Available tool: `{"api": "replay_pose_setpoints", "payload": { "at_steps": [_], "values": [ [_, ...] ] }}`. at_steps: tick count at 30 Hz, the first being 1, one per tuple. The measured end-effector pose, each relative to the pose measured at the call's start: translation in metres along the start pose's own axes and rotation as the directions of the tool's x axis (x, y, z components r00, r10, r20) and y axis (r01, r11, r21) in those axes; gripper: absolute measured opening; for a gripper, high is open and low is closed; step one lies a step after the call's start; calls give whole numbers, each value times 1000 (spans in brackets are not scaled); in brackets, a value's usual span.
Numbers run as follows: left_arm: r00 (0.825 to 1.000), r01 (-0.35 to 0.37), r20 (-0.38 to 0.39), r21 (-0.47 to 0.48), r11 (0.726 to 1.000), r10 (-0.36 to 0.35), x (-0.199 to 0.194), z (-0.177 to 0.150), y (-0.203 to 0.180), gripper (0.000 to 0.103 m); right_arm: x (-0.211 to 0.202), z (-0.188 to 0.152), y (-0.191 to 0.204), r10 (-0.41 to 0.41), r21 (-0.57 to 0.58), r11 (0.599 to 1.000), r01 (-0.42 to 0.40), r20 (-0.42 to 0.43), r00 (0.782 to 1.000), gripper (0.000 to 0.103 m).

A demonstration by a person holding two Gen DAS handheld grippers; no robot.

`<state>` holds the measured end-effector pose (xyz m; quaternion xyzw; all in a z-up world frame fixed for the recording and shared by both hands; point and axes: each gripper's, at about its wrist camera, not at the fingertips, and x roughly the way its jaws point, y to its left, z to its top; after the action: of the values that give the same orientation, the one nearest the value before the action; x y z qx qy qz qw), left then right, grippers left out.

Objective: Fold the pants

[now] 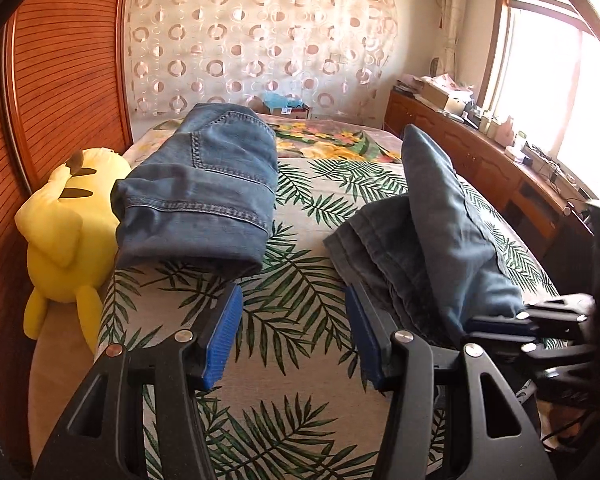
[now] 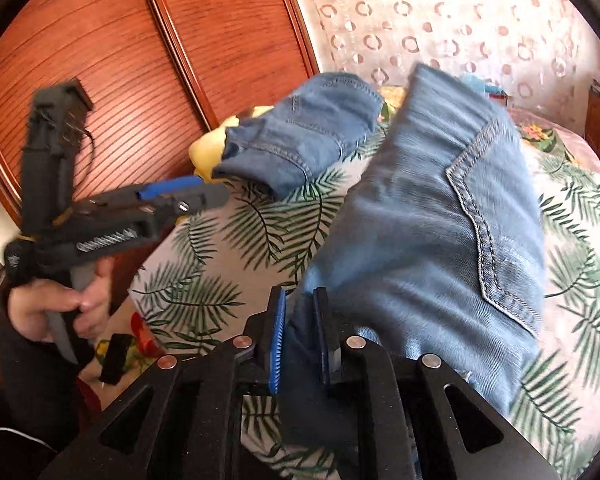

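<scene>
A folded pair of blue jeans (image 1: 196,184) lies on the left of the bed, beside a yellow plush toy; it shows in the right wrist view as the far jeans (image 2: 300,148). A second pair of jeans (image 1: 440,248) stands bunched up on the right. My right gripper (image 2: 300,340) is shut on the near edge of that second pair (image 2: 440,208), with denim filling the gap between its blue pads. It shows at the right of the left wrist view as the right gripper (image 1: 500,320). My left gripper (image 1: 294,340) is open over the bedspread with nothing between its fingers; a hand holds the left gripper (image 2: 208,190).
The bed (image 1: 300,208) has a palm-leaf cover. A yellow plush toy (image 1: 68,232) leans against the wooden wardrobe doors (image 1: 60,80) on the left. A cluttered wooden sideboard (image 1: 480,152) runs along the right under a bright window. A patterned curtain hangs behind the bed.
</scene>
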<state>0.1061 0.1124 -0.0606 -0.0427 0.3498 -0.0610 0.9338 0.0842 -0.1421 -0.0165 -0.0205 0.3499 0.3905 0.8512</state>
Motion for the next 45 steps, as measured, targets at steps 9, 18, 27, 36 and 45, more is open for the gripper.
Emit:
{"api": "replay_pose_setpoints", "payload": {
  "at_steps": [9, 18, 27, 36, 45],
  "values": [
    [1000, 20, 5, 27, 999, -21, 0, 2, -14, 54, -54, -2, -10, -121, 2, 993, 121, 117, 986, 30],
    [994, 107, -7, 90, 990, -107, 19, 16, -56, 54, -70, -3, -40, -262, 37, 965, 260, 140, 955, 40],
    [976, 211, -81, 152, 966, -201, 66, 54, -103, 54, -73, -7, -38, -273, 40, 962, 270, 154, 950, 50],
    [956, 267, -171, 159, 951, -240, 95, 53, -114, 18, -76, -7, -48, -264, 32, 964, 262, 148, 953, 50],
    [972, 229, -99, 159, 960, -215, 47, 42, -84, 9, -69, 7, -49, -220, 44, 976, 215, 167, 961, 51]
  ]
}}
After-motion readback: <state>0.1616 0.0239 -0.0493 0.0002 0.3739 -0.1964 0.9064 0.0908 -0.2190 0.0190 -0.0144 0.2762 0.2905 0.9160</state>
